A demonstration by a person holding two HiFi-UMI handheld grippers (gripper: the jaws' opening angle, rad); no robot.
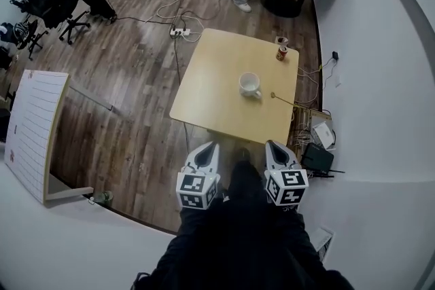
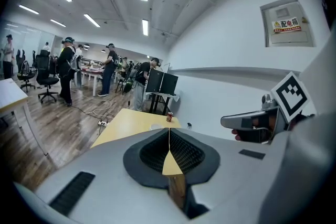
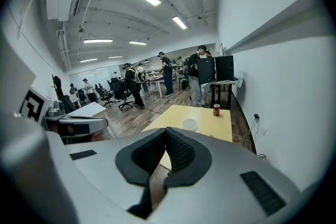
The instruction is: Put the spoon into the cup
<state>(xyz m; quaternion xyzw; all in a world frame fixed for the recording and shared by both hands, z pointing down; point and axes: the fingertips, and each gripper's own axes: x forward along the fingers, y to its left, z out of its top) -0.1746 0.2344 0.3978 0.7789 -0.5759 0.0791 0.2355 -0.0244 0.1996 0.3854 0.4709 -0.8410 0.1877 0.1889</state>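
A white cup (image 1: 250,84) stands near the middle of a square light-wood table (image 1: 211,88). A thin spoon (image 1: 285,100) lies to the cup's right, near the table's right edge. My left gripper (image 1: 207,148) and right gripper (image 1: 274,146) are held side by side in front of the table's near edge, well short of the cup and spoon. Both are shut with nothing between the jaws. The right gripper view shows the cup (image 3: 189,124) far ahead beyond the jaws (image 3: 166,131). In the left gripper view the shut jaws (image 2: 169,134) point toward the table (image 2: 126,126).
A small red can (image 1: 281,53) stands at the table's far right corner. Cables, a power strip (image 1: 179,31) and boxes (image 1: 317,158) lie on the floor around the table. A white wall curves along the right. A white board (image 1: 30,132) leans at left. People stand at desks farther back.
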